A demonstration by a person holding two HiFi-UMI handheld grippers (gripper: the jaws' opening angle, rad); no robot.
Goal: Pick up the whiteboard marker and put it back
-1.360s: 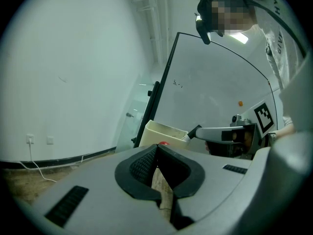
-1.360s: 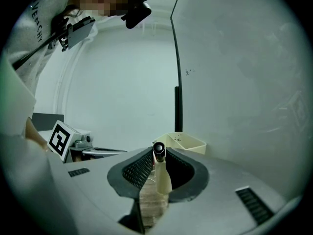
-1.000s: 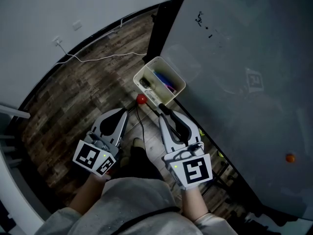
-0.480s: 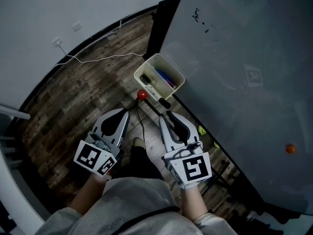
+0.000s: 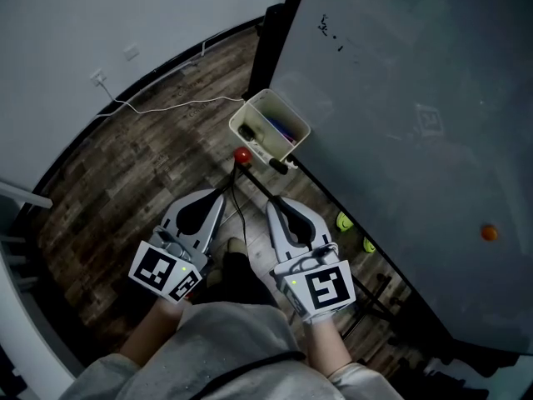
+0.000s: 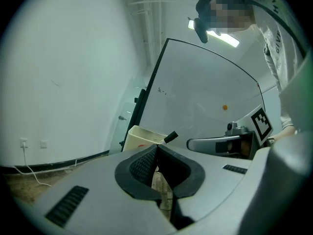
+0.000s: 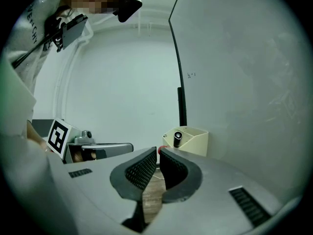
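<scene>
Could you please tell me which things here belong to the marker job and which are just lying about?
Job: black marker, cream bin, whiteboard.
Lying about: red ball, green objects, orange dot, white cable.

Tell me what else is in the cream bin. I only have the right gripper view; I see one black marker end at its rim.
Observer: The head view looks down into the bin: a blue marker lies inside, apart from the black-capped marker at the rim.
Operator: Left gripper shut? I only see its side.
Observer: Yes. In the left gripper view the left gripper has its jaw tips touching, with nothing between them.
Operator: Anything by the board outside my frame?
Observer: Two small yellow-green things sit by the lower edge of the whiteboard; I cannot tell what they are.
</scene>
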